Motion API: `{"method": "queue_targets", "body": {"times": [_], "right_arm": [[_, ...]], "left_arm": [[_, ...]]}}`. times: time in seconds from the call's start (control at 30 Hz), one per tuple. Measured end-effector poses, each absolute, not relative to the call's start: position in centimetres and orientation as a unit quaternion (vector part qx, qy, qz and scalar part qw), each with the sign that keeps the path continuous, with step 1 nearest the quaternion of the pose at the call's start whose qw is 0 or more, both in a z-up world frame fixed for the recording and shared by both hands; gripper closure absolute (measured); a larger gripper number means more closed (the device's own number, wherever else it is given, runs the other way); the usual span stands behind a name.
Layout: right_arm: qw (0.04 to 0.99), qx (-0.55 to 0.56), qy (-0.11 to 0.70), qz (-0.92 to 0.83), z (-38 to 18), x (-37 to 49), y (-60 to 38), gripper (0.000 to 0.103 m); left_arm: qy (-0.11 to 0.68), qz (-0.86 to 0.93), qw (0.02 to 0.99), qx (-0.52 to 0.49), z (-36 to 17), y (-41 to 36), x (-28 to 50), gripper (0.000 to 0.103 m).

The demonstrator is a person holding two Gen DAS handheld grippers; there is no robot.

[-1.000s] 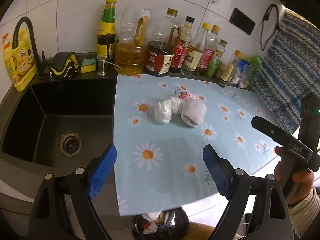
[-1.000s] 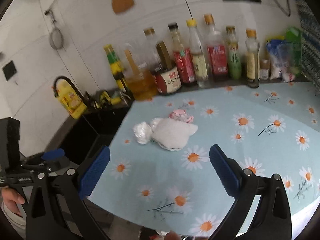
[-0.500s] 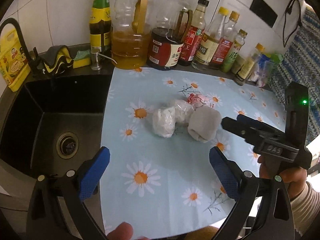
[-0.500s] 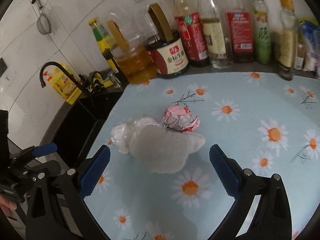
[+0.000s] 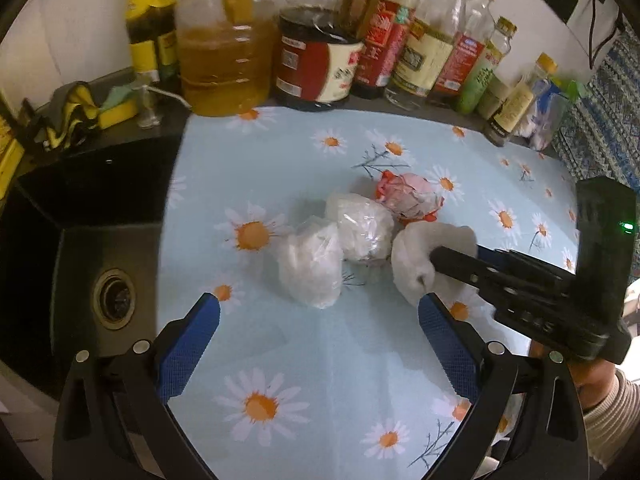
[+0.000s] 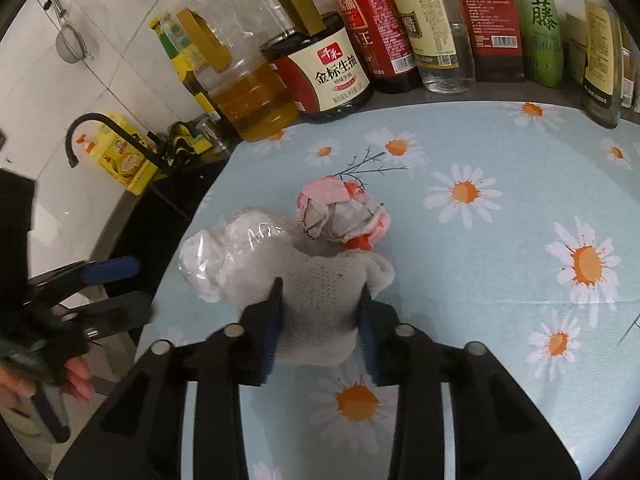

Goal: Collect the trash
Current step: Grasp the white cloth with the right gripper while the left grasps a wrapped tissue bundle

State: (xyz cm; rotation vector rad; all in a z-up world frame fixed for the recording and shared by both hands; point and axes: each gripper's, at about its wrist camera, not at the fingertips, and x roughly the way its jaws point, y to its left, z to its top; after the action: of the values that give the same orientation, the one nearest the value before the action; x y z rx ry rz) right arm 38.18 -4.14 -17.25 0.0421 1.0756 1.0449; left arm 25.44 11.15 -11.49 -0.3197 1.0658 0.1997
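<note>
Right gripper (image 6: 320, 312) jaws just clamped on grey cloth wad (image 6: 320, 300), plastic wads (image 5: 332, 248) alongside.

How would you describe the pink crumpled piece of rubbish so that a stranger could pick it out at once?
Find the pale blue daisy-print cloth beside the black sink. Near its middle lies a small cluster of rubbish; the pink crumpled wrapper sits at the cluster's far side, nearest the row of sauce bottles. It is the only pink-and-red piece: its neighbours are clear plastic wads and a grey-white cloth.

I note a matt, knitted white cloth (image 6: 320, 300), two crinkled glossy plastic wads (image 5: 312, 268), crumpled pink paper (image 6: 344, 216), and a smooth daisy-print table cover (image 6: 500, 280).
</note>
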Motion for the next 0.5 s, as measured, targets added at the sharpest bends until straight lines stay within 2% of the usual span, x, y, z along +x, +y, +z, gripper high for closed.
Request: {"method": "queue_targets", "body": {"times": [0.5], "right_arm": [[0.750,0.058,0.465,0.466,-15.2,38.0,-12.8,0.071]], "left_arm": [[0.564,0.113,0.815,-0.072,-14.5,12.1,29.8,0.007]]}}
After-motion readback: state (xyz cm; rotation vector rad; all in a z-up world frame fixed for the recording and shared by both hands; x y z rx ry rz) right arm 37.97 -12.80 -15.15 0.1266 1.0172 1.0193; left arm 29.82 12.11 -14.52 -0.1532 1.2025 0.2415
